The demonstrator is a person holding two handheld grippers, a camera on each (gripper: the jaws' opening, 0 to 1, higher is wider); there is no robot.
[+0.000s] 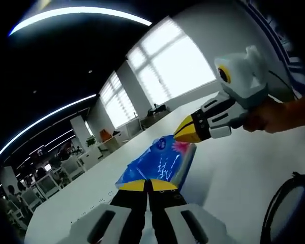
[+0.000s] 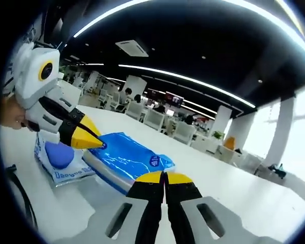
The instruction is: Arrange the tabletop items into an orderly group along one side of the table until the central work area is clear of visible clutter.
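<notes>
Both sets of jaws are pressed together, yellow tips touching: left gripper (image 1: 146, 186) and right gripper (image 2: 164, 178) meet at opposite ends of the blue tissue pack (image 2: 126, 158) on the white table (image 2: 234, 203). Looks soft, light, slippery (crinkly film), so I'd pinch an end seam. Another pouch (image 2: 60, 158) lies beside it.

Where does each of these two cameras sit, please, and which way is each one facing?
Left gripper view: rides on the left hand-held gripper, looking along its closed jaws at the blue tissue pack on the white table, towards bright windows; a person's hand holds the right hand-held gripper.
Right gripper view: rides on the right hand-held gripper, facing the pack from the opposite end, office desks behind; a white pouch lies beside it.
Shared: the pack, the table, both hand-held grippers.
</notes>
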